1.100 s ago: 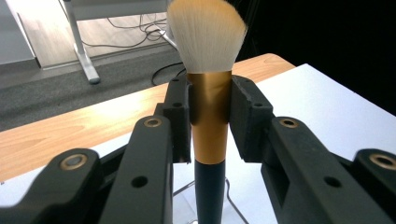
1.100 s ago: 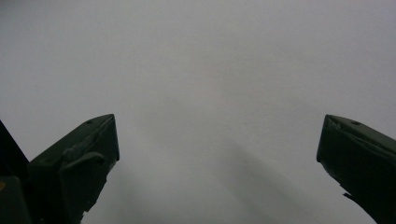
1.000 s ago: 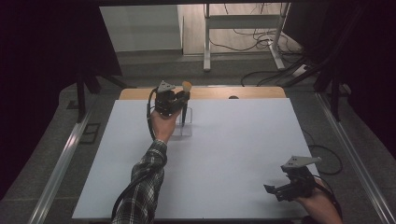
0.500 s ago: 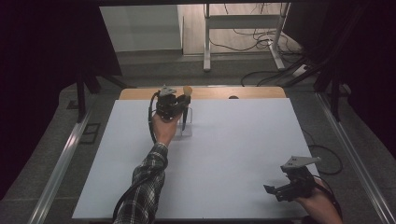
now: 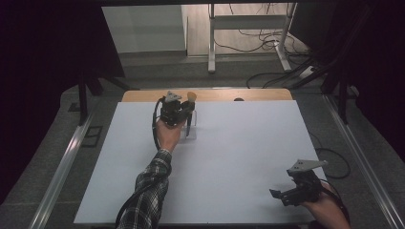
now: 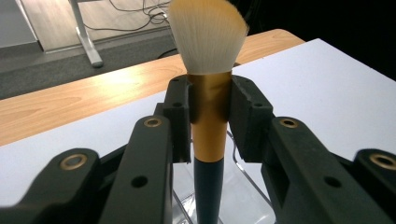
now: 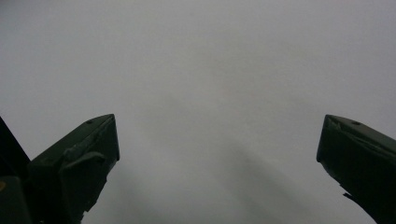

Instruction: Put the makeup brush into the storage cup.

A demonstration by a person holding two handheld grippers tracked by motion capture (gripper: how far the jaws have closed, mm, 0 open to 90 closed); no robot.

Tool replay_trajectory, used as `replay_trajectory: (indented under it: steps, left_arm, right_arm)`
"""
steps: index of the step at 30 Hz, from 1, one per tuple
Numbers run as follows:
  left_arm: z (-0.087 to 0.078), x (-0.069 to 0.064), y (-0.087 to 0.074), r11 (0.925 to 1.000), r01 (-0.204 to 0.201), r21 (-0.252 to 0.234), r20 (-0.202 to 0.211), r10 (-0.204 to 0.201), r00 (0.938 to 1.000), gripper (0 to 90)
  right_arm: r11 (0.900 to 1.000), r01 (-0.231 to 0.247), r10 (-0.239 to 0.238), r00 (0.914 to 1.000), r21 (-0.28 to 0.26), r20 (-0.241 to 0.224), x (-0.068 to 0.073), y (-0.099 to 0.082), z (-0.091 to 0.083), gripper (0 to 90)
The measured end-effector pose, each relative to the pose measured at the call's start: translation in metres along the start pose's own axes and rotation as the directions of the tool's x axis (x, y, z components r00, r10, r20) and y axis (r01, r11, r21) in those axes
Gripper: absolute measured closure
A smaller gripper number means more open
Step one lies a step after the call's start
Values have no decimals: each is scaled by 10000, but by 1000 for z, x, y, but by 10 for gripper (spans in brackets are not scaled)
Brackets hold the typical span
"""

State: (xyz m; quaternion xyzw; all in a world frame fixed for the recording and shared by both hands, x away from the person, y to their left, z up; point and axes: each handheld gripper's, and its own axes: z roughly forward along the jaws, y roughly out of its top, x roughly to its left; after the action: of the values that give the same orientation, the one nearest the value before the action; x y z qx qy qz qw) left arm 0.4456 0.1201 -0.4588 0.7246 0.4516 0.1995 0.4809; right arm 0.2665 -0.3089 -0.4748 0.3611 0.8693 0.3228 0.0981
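A makeup brush (image 6: 209, 121) with pale bristles, a gold ferrule and a dark handle stands upright in my left gripper (image 6: 210, 116), which is shut on the ferrule. Its handle reaches down into a clear plastic holder (image 6: 247, 177) beneath the jaws. In the high view the left gripper (image 5: 187, 110) is at the far middle-left of the white table (image 5: 239, 157), with the brush (image 5: 191, 98) tip above it and the clear holder (image 5: 190, 131) below. My right gripper (image 5: 279, 195) rests low at the near right corner, open, and its jaws (image 7: 219, 163) stand wide apart over bare white surface.
A wooden strip (image 5: 258, 94) runs along the table's far edge, with a dark spot on it. Beyond lie a grey floor, a desk frame (image 5: 248, 28) and cables. Metal rails (image 5: 67, 162) flank the table on both sides.
The left gripper with the brush has shifted slightly away and to the right, over the clear holder. The right gripper has stayed still.
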Motion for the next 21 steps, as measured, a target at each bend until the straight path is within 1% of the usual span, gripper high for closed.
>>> replay_trajectory:
  steps: [2,5,6,9,13,17,19,21]
  left_arm:
    - [0,0,0,10000,-14,4,27,14,10000,702]
    - [1,-2,0,9996,-256,115,101,255,9996,690]
    - [1,-3,1,9995,-308,74,74,307,9995,675]
    - [0,-4,3,9992,-404,80,-20,404,9992,573]
    - [-1,-5,5,9984,-526,189,-123,528,9985,489]
    - [-3,-3,7,9981,-558,264,-77,560,9984,410]
    - [-3,-2,7,9981,-527,327,64,525,9986,369]
    - [-3,-1,6,9982,-512,317,59,510,9987,343]
  right_arm:
    - [10000,7,-7,10000,7,-5,0,0,0,0]
    - [10000,8,-8,10000,12,-3,0,0,0,0]
    - [10000,10,-10,10000,7,-2,0,0,0,0]
    - [10000,11,-11,10000,7,-2,0,0,0,0]
    - [10000,7,-7,10000,-8,11,0,0,0,0]
    - [10000,6,-6,10000,-15,21,0,0,0,0]
    - [10000,2,-2,10000,-21,8,0,0,0,0]
    - [10000,8,-8,10000,-14,6,0,0,0,0]
